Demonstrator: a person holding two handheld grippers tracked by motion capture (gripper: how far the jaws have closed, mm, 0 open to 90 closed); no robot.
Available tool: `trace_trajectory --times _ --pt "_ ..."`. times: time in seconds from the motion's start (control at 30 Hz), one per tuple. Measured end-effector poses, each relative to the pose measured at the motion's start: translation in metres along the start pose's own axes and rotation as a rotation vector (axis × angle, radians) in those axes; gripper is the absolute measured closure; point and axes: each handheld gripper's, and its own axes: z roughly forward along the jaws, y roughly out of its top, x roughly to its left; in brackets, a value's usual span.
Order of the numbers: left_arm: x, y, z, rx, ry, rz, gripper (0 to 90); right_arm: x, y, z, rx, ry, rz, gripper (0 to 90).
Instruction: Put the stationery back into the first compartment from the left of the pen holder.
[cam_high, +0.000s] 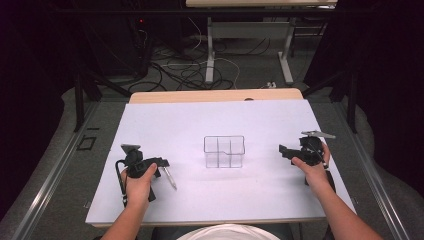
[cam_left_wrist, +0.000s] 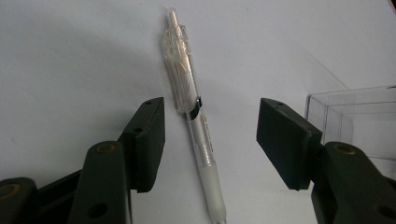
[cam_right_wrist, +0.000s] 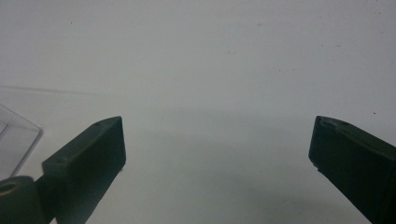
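White paper covers the table (cam_high: 150, 125). At lower left of the high view, the left gripper (cam_left_wrist: 210, 135) sits over a clear pen (cam_left_wrist: 194, 126), jaws apart on both sides, not touching it. A clear plastic box (cam_high: 224, 151) stands in the middle. At right, the right gripper (cam_right_wrist: 217, 154) hangs wide apart, holding nothing.

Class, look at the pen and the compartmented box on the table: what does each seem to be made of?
The pen: probably plastic, with a clear glossy upper barrel showing the refill inside and a frosted whitish grip that looks matte.
The box: likely clear hard plastic or acrylic, since the table shows through its thin glossy walls.
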Motion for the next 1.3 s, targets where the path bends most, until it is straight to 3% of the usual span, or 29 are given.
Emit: trace_trajectory --times 0.13,0.23,0.63,1.03,1.3 --pt "-0.002 -0.005 0.002 0.018 0.015 0.000 45.9 0.000 0.000 0.000 0.001 -0.001 0.000 3.5" --pt "-0.004 -0.007 0.005 0.025 0.003 -0.013 49.6 0.000 0.000 0.000 0.001 0.001 -0.002 3.6" --pt "0.002 -0.005 0.012 0.063 -0.026 -0.100 60.7 0.000 0.000 0.001 0.003 0.000 -0.002 4.0" --pt "0.000 -0.005 0.015 0.062 -0.017 -0.105 64.4 0.000 -0.001 0.001 0.008 0.002 -0.010 4.2" --pt "0.002 -0.004 0.015 0.070 0.006 -0.123 72.7 0.000 -0.001 0.002 0.010 0.000 -0.011 4.3"
